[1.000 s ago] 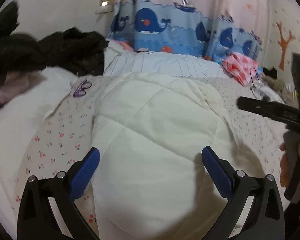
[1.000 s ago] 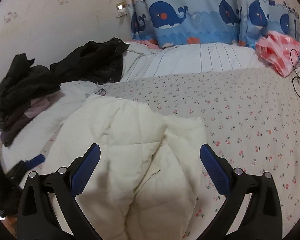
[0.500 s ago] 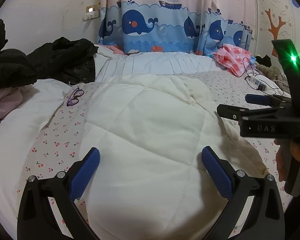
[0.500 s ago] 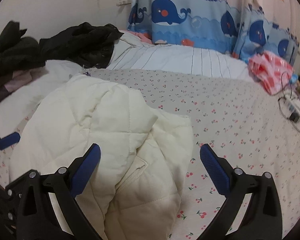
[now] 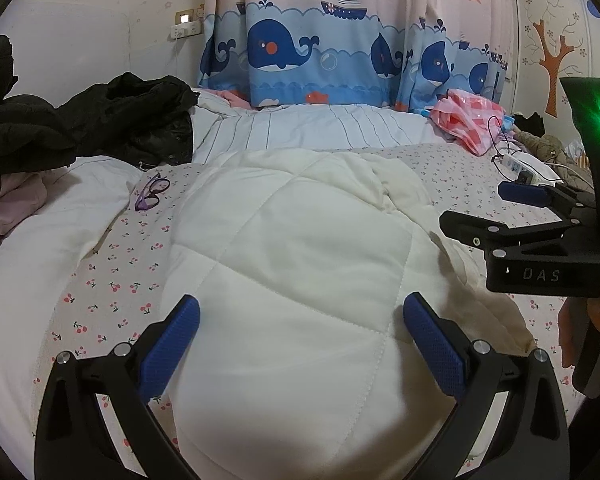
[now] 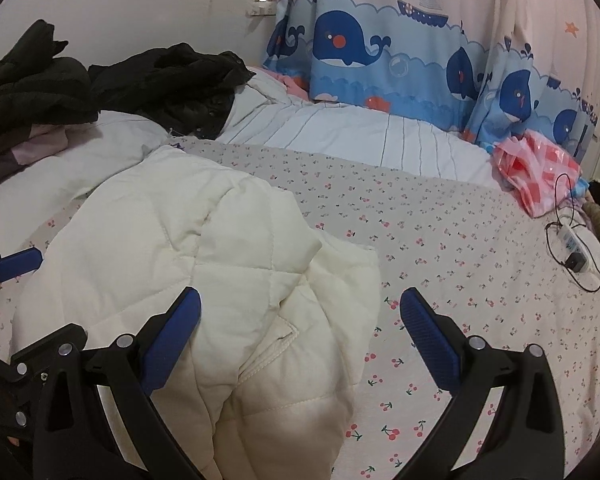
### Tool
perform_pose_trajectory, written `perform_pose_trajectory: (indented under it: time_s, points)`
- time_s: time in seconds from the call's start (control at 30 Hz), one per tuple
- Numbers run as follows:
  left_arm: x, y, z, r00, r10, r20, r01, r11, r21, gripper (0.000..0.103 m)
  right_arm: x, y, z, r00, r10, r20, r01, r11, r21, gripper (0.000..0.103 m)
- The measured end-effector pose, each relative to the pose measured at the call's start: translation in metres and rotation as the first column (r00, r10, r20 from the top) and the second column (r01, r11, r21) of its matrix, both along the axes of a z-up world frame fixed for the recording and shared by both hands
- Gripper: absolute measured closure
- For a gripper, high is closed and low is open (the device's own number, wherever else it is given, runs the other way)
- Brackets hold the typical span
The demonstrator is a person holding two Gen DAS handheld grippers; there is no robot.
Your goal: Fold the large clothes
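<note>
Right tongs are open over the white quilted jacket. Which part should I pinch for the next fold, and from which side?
Probably the free edge of the white quilted jacket nearest the right tongs, at the stitched hem flap. Come in from the bare cherry-print sheet side, low and flat: there the layers end in a thin lip, while the middle is puffy and smooth.

Whale-print curtain (image 5: 300,60), pale wall (image 5: 100,40), cherry-print bed (image 6: 440,240)
</note>
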State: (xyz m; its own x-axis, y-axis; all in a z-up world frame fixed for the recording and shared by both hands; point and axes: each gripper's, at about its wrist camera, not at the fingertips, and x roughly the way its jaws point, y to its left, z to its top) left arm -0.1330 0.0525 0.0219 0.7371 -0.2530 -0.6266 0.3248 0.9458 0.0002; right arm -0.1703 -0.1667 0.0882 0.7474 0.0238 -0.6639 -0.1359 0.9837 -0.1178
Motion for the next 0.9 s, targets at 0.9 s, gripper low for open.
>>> perform_pose_trajectory:
  time_s: [0.9]
  points:
    - [-0.002, -0.002, 0.0, 1.0, -0.001, 0.004, 0.001, 1.0, 0.006, 0.005, -0.009, 0.013, 0.006, 0.998, 0.04, 0.044, -0.036, 0.997, -0.073, 0.007]
